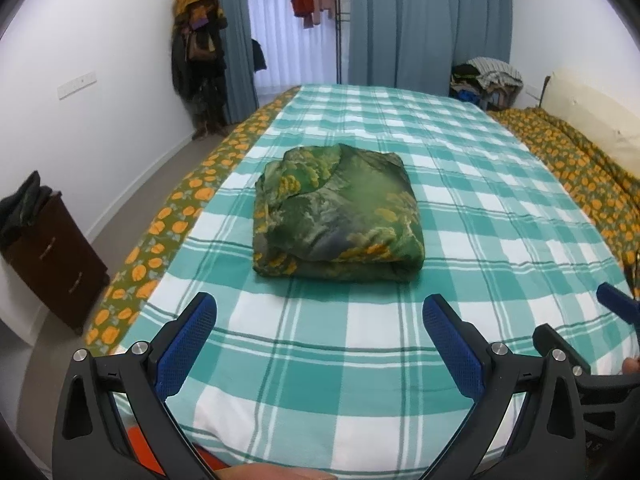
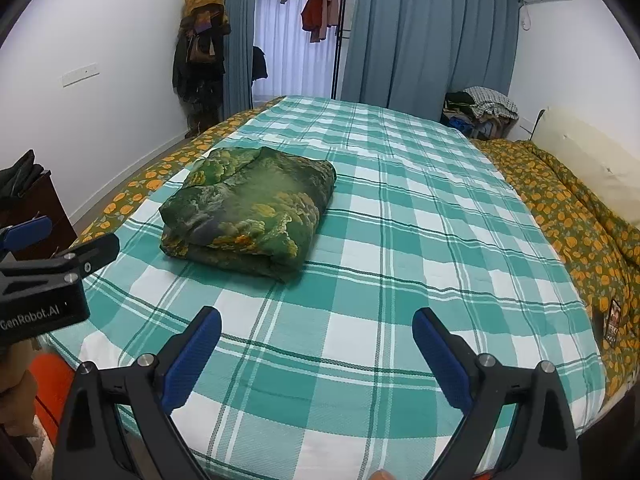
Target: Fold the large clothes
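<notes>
A green garment with yellow print [image 1: 338, 216] lies folded into a thick square bundle on the teal-and-white checked bed cover [image 1: 460, 240]. My left gripper [image 1: 320, 312] is open and empty, hovering over the cover just short of the bundle's near edge. In the right wrist view the same bundle [image 2: 250, 216] lies ahead and to the left. My right gripper [image 2: 316, 326] is open and empty, above the cover, well clear of the bundle. Each gripper shows at the edge of the other's view: the right gripper [image 1: 616, 308], the left gripper [image 2: 24, 232].
An orange-flowered quilt [image 1: 580, 176] runs along the right side and shows at the left edge [image 2: 132, 200]. A dark wooden cabinet [image 1: 52, 256] stands left of the bed. A pile of clothes [image 2: 480, 114] sits at the far right corner. Coats hang on a rack [image 1: 200, 60].
</notes>
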Action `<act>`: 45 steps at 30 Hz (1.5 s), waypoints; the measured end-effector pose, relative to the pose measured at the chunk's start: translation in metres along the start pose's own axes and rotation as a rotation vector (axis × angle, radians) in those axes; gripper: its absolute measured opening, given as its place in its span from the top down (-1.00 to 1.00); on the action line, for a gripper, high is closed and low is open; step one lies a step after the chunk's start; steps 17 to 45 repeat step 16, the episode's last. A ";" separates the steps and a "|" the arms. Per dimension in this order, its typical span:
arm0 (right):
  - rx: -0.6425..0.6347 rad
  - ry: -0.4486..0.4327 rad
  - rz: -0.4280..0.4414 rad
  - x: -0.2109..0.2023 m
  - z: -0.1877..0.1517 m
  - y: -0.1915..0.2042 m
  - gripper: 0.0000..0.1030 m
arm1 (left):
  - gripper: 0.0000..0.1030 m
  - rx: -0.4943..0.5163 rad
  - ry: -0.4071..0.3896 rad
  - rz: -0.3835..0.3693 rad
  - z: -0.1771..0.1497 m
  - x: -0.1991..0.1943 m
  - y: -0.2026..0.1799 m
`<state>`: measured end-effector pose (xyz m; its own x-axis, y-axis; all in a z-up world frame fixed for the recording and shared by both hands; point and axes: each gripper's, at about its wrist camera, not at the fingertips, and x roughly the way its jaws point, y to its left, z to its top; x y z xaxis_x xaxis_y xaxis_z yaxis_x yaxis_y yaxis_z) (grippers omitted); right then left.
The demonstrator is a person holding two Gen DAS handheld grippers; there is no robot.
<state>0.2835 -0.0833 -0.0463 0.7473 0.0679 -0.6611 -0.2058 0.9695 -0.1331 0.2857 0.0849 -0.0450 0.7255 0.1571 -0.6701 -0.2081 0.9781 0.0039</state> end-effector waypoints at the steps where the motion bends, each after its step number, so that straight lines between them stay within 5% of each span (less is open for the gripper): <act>1: 0.001 0.002 0.000 0.000 0.000 0.000 -0.90 | -0.99 0.000 0.001 -0.001 0.000 0.000 0.000; 45: 0.012 0.011 0.005 0.001 -0.002 -0.001 -0.90 | -0.99 0.027 -0.030 0.000 -0.003 -0.005 -0.007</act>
